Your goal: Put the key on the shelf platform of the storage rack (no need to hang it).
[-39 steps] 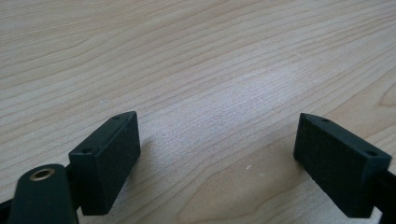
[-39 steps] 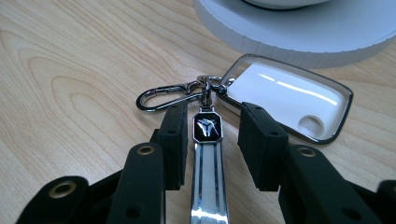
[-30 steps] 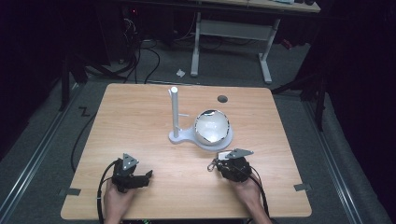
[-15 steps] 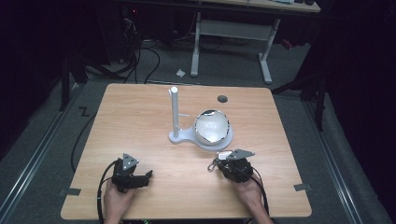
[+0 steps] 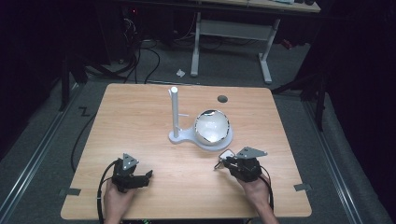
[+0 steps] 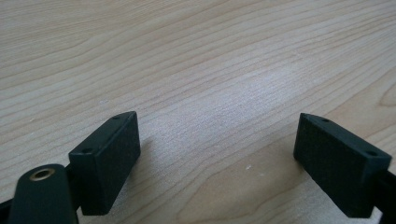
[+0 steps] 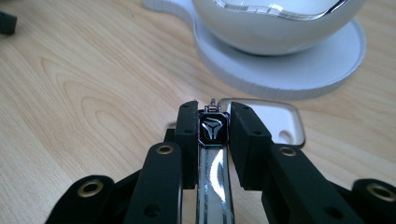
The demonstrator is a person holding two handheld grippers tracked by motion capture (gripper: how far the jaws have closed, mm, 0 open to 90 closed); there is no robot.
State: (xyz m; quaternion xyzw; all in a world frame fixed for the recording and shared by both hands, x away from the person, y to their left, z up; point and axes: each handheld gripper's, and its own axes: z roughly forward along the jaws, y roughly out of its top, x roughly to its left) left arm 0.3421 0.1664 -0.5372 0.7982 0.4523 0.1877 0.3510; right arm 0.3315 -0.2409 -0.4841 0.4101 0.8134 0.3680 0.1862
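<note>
— Two tools, one in each hand. What has your right tool (image 7: 212,128) got?

— It's clenched on a small dark fob with a three-spoked emblem (image 7: 213,130), a shiny strip running back between the jaws. Those jaws have just been closing on it. I hold it near the worktop's (image 5: 140,116) front edge, right of centre, just in front of the white stand's round base (image 5: 187,136), where the glossy white bowl (image 5: 212,127) sits.

— And the left tool (image 6: 217,154)?

— Released, jaws wide apart over bare wood near the front-left corner.
</note>
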